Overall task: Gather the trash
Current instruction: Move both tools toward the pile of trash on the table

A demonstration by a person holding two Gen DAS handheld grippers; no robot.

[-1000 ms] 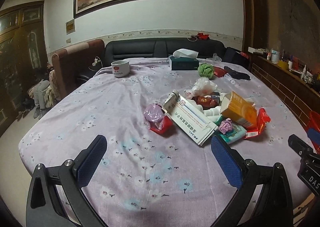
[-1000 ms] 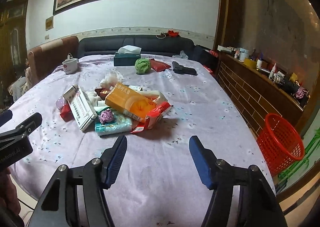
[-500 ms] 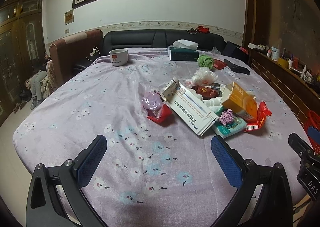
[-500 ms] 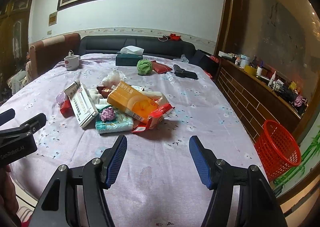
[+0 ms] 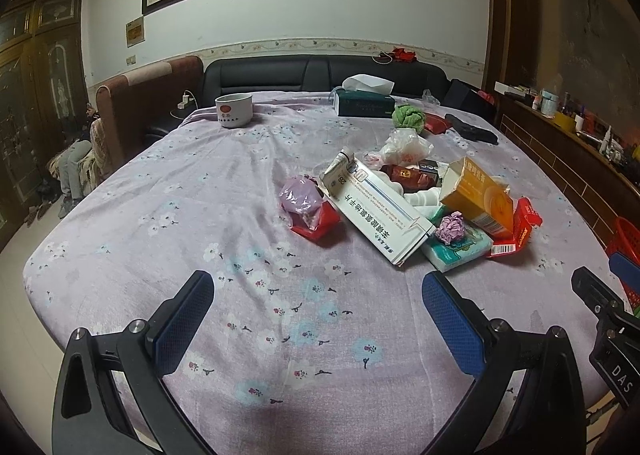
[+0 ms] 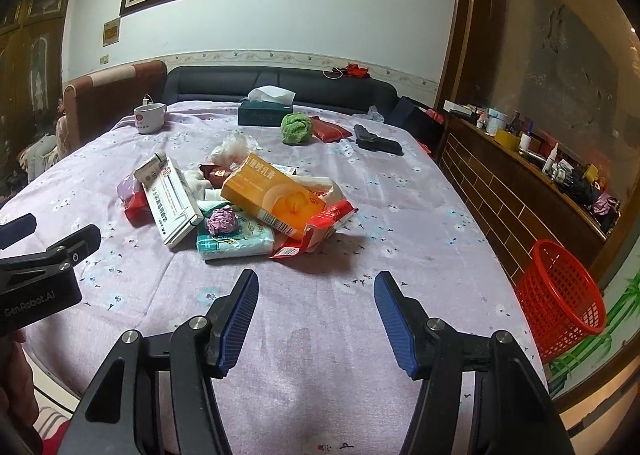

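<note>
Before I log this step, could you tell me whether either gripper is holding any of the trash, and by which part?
Nothing is held. The left gripper and right gripper are both open above bare tablecloth, short of the trash pile.

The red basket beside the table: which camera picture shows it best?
The right wrist view. There the whole red basket shows, standing on the floor off the right edge of the table. The left wrist view catches only a sliver at its right border, partly hidden behind the other hand-held gripper.
</note>
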